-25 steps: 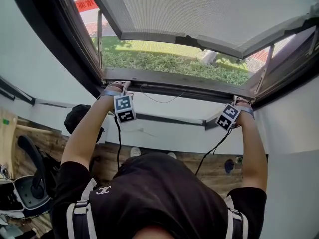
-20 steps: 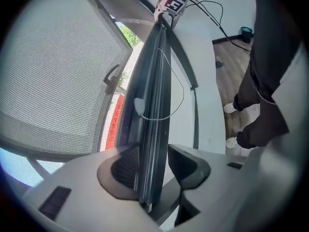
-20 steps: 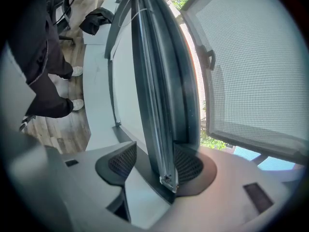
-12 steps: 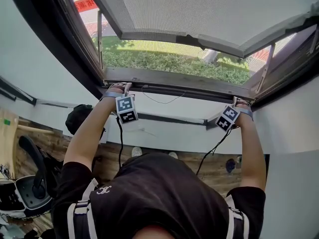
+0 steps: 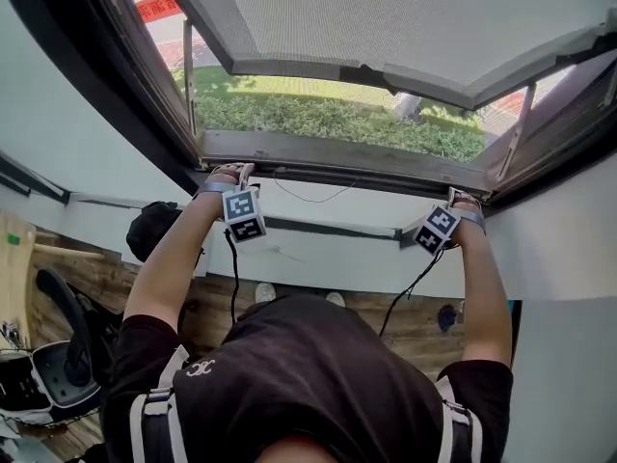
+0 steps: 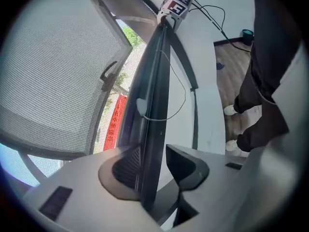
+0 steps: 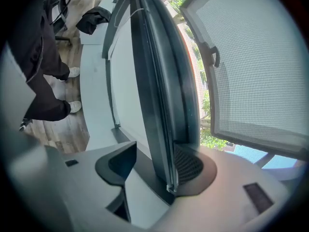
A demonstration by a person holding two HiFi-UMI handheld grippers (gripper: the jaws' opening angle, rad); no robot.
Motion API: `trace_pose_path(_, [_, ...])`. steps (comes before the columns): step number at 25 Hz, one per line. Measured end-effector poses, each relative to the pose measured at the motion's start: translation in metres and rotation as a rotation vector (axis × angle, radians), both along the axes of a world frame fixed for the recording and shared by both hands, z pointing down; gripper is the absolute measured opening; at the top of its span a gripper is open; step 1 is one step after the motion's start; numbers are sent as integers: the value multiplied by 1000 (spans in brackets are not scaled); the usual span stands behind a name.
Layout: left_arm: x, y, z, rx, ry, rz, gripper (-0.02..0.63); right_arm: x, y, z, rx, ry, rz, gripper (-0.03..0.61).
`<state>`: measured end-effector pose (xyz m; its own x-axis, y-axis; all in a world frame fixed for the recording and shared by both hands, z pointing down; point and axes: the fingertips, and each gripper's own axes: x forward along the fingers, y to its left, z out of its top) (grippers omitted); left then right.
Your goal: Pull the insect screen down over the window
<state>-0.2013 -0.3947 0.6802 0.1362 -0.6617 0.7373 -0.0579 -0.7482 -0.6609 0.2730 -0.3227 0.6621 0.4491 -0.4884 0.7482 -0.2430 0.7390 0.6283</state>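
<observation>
Where the window opening meets its lower edge, the insect screen bar point(image 5: 337, 165) lies level along the sill. It is a dark rail running from one hand-held gripper to the other. Whether mesh stretches above it I cannot tell. A thin cord point(image 5: 307, 194) droops from the bar against the white wall point(image 5: 318, 249).

The left hand-held gripper point(image 6: 153, 164) straddles the bar's left end. Its jaws stand wide and have just been closing, with the ribbed pad against the bar and the other pad short of it. The right hand-held gripper point(image 7: 153, 164) straddles the right end in the same way, jaws wide, one pad at the bar and the other clear of it.

Above, a grey-framed mesh panel point(image 5: 405, 17) with a handle tilts outward over grass point(image 5: 318, 114). Both of the person's arms stretch to the bar, and a wooden floor point(image 5: 415, 321) shows beneath the wall.
</observation>
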Motion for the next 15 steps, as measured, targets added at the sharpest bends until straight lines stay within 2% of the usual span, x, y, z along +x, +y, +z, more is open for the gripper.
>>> trace_pose_path(4, [1, -4, -1, 21, 7, -1, 138, -1, 0, 2, -1, -1, -6, 249])
trace_pose_path(7, [0, -5, 6, 6, -10, 9, 187, -1, -1, 6, 4, -8, 1, 249])
trace_pose_path(12, [0, -6, 7, -18, -30, 22, 181, 0, -3, 8, 15, -1, 11, 256])
trace_pose_path(15, [1, -7, 6, -15, -31, 29, 175, 0, -9, 11, 53, -26, 7, 259])
